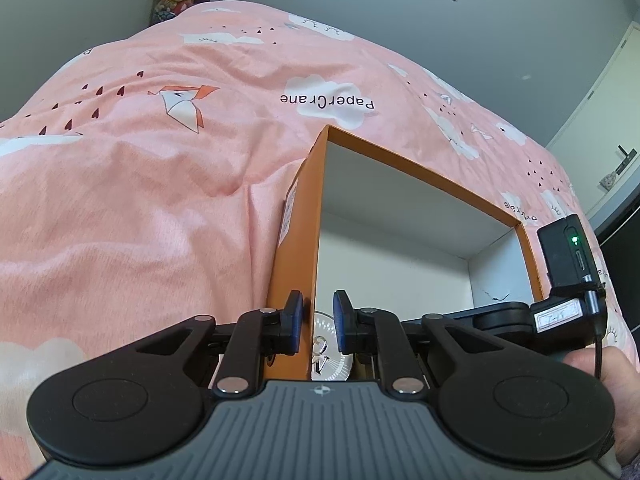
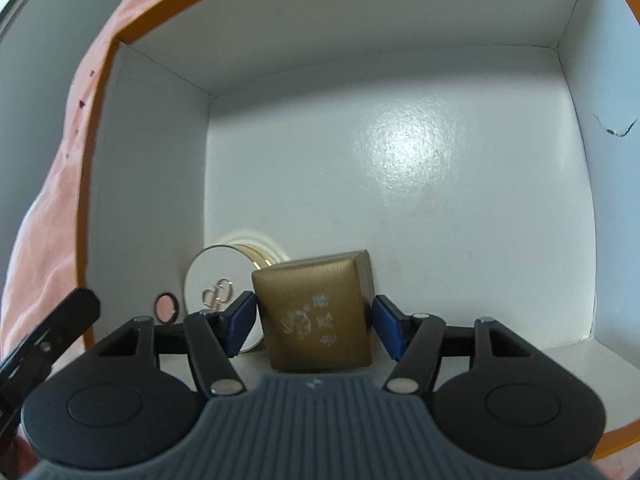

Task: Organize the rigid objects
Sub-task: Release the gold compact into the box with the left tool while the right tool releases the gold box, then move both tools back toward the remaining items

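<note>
An orange box [image 1: 296, 216] with a white inside lies open on the bed. My left gripper [image 1: 319, 320] is shut on its near left wall, one pad outside and one inside. In the right wrist view my right gripper [image 2: 314, 322] is down inside the box [image 2: 96, 160], shut on a small gold case [image 2: 316, 312] with pale printed marks, which is held tilted. Behind the case a round white compact [image 2: 212, 288] with a gold logo leans in the box's left corner. A tiny pink round piece [image 2: 166, 307] lies beside it. The compact's silver face [image 1: 330, 344] shows between my left fingers.
A pink quilt [image 1: 160, 184] with clouds and paper cranes covers the bed around the box. The box floor [image 2: 420, 184] to the right of the case is bare. A black module with a green light [image 1: 568, 256] and a hand [image 1: 612, 376] sit at the box's right wall.
</note>
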### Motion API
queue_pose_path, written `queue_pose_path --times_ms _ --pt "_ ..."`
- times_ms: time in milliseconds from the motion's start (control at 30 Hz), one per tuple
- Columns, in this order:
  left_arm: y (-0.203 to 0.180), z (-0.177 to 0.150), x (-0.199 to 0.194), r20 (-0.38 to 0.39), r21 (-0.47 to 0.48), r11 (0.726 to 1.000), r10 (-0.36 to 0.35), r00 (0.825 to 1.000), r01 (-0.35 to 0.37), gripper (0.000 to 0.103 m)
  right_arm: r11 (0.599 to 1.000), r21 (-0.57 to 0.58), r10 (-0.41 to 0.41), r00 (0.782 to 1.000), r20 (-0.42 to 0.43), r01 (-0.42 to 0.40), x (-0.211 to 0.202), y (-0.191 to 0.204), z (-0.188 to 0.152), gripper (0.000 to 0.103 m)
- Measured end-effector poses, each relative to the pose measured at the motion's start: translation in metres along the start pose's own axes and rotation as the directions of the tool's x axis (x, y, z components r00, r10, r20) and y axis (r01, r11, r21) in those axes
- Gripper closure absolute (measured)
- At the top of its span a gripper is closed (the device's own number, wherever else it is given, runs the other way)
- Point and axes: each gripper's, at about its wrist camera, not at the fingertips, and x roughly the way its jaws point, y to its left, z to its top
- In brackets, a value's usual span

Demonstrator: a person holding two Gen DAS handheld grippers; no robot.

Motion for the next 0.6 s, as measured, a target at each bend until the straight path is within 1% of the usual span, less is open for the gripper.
queue_pose_path --times_ms 133,167,233,300,400,467,533,600 --pt "-0.002 -0.001 -0.003 0.013 0.000 1.000 0.007 1.000 -0.007 0.085 1.000 -0.012 -0.004 1.000 0.005 0.004 0.000 0.002 -0.003 0.039" --pt "-0.002 -0.001 -0.004 0.021 -0.001 1.000 0.011 1.000 -0.011 0.085 1.000 -0.016 -0.001 1.000 0.010 0.001 -0.002 0.001 -0.005 0.038" --pt "-0.006 -0.002 -0.008 0.042 0.009 0.999 0.041 0.998 -0.042 0.085 1.000 -0.023 0.001 1.000 0.026 0.000 -0.002 0.002 -0.005 0.035" --pt "-0.011 -0.006 -0.014 0.085 0.029 0.996 0.081 0.993 -0.084 0.085 0.999 -0.049 -0.007 0.998 0.060 0.010 -0.011 0.004 -0.010 0.035" --pt "-0.021 -0.012 -0.027 0.152 0.051 0.992 0.106 0.983 -0.115 0.085 0.994 -0.104 -0.016 0.992 0.126 0.029 -0.029 0.007 -0.019 0.035" --pt "-0.027 -0.014 -0.036 0.195 0.065 0.989 0.116 0.974 -0.131 0.085 0.990 -0.134 -0.019 0.983 0.185 0.045 -0.045 0.009 -0.029 0.035" --pt "-0.034 -0.014 -0.046 0.233 0.078 0.986 0.127 0.964 -0.149 0.085 0.986 -0.159 -0.003 0.971 0.238 0.042 -0.061 0.011 -0.040 0.035" --pt "-0.041 -0.014 -0.055 0.259 0.107 0.983 0.120 0.958 -0.152 0.085 0.982 -0.188 0.032 0.950 0.311 0.028 -0.080 0.014 -0.054 0.035"
